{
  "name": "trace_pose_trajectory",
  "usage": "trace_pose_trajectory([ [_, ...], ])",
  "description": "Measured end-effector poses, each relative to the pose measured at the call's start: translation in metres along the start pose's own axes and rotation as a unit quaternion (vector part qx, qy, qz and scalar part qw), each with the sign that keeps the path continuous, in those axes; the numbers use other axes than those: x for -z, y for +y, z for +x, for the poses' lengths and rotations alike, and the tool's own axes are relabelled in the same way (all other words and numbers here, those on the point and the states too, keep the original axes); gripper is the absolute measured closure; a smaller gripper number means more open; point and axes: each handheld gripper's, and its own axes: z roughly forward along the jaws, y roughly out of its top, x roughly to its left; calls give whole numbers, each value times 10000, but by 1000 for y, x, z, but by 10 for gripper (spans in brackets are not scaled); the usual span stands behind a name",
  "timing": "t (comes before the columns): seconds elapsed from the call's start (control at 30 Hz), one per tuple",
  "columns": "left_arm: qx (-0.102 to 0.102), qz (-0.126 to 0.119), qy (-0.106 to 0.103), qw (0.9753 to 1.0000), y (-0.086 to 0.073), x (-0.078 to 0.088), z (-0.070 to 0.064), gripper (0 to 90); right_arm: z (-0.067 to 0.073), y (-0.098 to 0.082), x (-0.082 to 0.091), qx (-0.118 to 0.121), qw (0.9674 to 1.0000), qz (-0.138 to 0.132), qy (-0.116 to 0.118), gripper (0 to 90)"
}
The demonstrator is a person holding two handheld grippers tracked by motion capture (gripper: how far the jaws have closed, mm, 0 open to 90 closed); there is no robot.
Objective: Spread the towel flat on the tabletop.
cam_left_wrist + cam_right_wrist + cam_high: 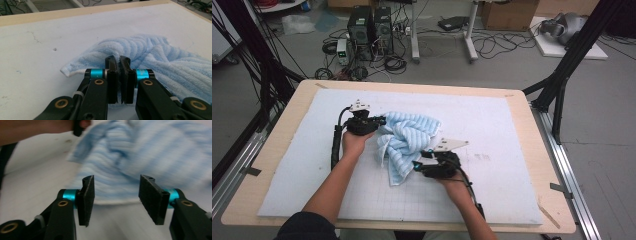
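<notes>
Light-blue striped towel (404, 140) lies crumpled mid-table on the white foam mat (512, 125). Left gripper (119, 63) is clamped on a towel edge (fabric pinched between pads). Right gripper (116, 195) has its jaws apart, nothing between them, just short of the towel's near hem.

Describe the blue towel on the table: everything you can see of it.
The towel is light blue terry cloth with ribbed white stripes and a white hemmed edge. It lies crumpled and twisted in a heap near the middle of the white mat, one end trailing toward the person. The left gripper is shut on a fold of its edge, cloth pinched between the pads. The right gripper stands open just before its near edge, not pressing on it; that view is blurred.
</notes>
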Motion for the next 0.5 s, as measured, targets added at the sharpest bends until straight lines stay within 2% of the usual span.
trace_pose_trajectory([
  [0.07,13,-17,11,10000,0,-1,-1,854,8,2,-16,128,9996,189,138,435],
  [0.1,2,-16,13,10000,0,-1,-1,854,11,1,-26,193,9990,365,164,441],
  [0.13,-1,-23,12,10000,0,-1,-1,854,15,0,-35,291,9977,592,135,487],
  [0.17,9,-36,21,10000,0,-1,-1,854,17,0,-43,459,9949,899,54,538],
  [0.2,18,-34,21,10000,0,-1,-1,854,21,2,-45,656,9933,951,-42,660],
  [0.23,25,-38,17,10000,0,-1,-1,854,22,3,-45,837,9916,986,27,746],
  [0.27,37,-26,20,10000,0,-1,0,854,23,2,-45,848,9913,1002,27,825],
  [0.3,42,-38,21,10000,0,0,1,854,22,2,-44,824,9911,1039,115,849],
  [0.37,40,-27,9,10000,0,0,1,854,23,2,-40,871,9895,1119,267,860],
  [0.5,56,-24,30,10000,-1,2,4,854,26,-8,-21,972,9845,1240,771,861],
])
